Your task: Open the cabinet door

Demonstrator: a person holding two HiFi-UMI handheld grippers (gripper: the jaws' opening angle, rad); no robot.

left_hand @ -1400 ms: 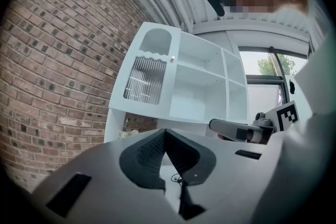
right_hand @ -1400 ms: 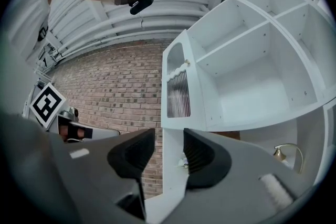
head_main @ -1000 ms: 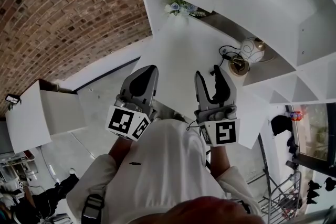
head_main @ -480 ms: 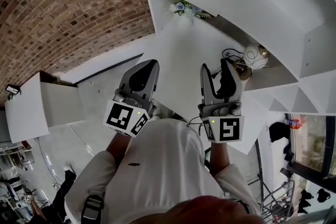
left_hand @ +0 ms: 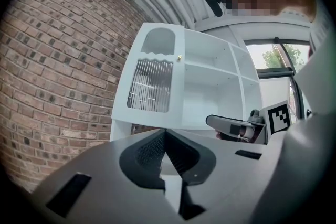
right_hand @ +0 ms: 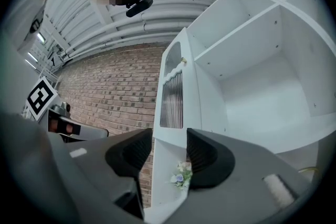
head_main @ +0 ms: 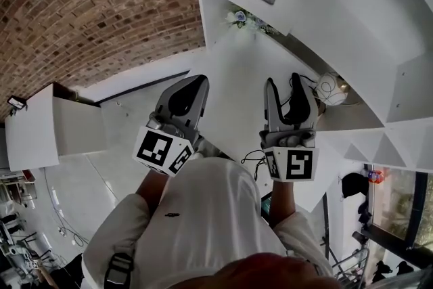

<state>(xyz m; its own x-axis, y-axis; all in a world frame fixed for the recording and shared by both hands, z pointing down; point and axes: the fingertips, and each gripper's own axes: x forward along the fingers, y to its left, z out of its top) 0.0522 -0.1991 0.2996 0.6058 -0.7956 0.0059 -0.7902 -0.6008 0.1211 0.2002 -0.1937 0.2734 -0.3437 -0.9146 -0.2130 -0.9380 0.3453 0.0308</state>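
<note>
**Both grippers raised short of the cabinet door**

A brick wall [head_main: 88, 3] fills the left side. In front of the person, the left gripper [head_main: 196, 83] is held up level. Its jaws are pressed together at the tips with nothing between them. The cabinet door [left_hand: 152, 84], white with a ribbed glass panel and a small brass knob [left_hand: 179, 59] on its right edge, stands ahead of this gripper and above it, well apart. It looks shut against the white cabinet [head_main: 352, 3].

The right gripper [head_main: 284, 86] is held just beside the left one and tilts slightly upward. Its jaws stand wide and are opening, with nothing gripped. Through the gap between them shows the cabinet's near edge, with a small bunch of flowers [right_hand: 181, 176] on the counter below the door. The door is up and ahead of this gripper, untouched. Open white shelves [right_hand: 262, 60] lie to the right of it.
</note>
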